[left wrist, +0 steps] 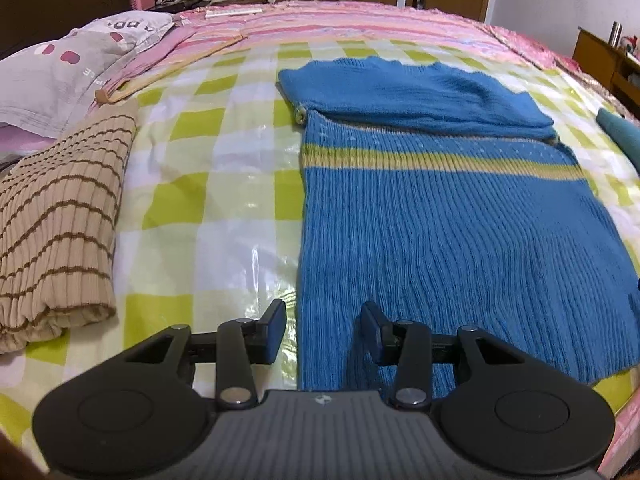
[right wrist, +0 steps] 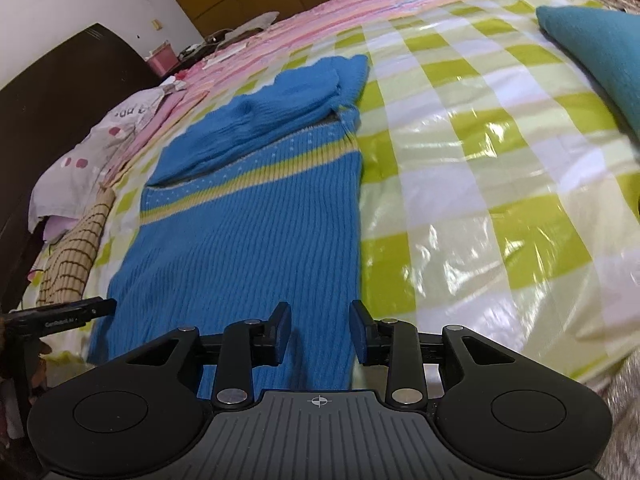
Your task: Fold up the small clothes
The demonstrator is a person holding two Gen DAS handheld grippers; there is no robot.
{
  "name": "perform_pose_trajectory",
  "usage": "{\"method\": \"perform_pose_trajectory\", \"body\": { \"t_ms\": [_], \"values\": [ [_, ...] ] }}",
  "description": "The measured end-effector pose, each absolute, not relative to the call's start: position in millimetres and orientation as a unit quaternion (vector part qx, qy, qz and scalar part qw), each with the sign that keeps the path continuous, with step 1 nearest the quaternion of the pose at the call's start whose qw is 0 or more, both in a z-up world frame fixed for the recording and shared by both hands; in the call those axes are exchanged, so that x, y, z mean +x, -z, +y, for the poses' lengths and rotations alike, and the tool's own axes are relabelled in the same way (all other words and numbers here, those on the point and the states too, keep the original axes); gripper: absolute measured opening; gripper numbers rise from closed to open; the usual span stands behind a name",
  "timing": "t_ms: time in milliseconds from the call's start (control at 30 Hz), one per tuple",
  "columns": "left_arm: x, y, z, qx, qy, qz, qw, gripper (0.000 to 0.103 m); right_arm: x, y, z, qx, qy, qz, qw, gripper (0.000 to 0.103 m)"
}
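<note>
A blue knit sweater (left wrist: 440,208) with a yellow stripe lies flat on the checked bed cover, its sleeves folded across the top. It also shows in the right wrist view (right wrist: 248,216). My left gripper (left wrist: 325,330) is open, straddling the sweater's near left hem corner. My right gripper (right wrist: 320,330) is open over the near right hem corner. The left gripper's finger (right wrist: 60,314) shows at the left edge of the right wrist view.
A folded beige striped garment (left wrist: 60,232) lies left of the sweater. A grey dotted pillow (left wrist: 68,64) and a wooden hanger (left wrist: 168,70) lie further back. A teal garment (right wrist: 600,60) lies at the right. The checked plastic cover (right wrist: 480,180) spans the bed.
</note>
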State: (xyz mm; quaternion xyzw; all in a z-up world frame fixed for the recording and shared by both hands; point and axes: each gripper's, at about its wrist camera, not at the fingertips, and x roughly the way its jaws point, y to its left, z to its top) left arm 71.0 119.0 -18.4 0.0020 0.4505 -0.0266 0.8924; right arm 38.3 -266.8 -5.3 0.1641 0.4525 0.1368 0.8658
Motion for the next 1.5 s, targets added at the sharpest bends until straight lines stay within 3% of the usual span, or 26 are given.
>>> {"method": "perform_pose_trajectory", "body": {
  "t_ms": [1367, 1433, 1500],
  "values": [
    [66.8, 18.9, 122.4, -0.028, 0.085, 0.489, 0.868, 0.046, 31.1, 17.5, -272.1, 0.206, -0.202, 0.473, 0.832, 0.035],
    [67.5, 19.0, 123.8, -0.033, 0.085, 0.489, 0.867, 0.045, 33.3, 20.1, -272.0, 0.216, -0.205, 0.471, 0.830, 0.035],
    [67.2, 18.5, 126.0, -0.040, 0.084, 0.487, 0.868, 0.038, 34.8, 21.7, -273.1, 0.228, -0.208, 0.470, 0.827, 0.035]
  ]
}}
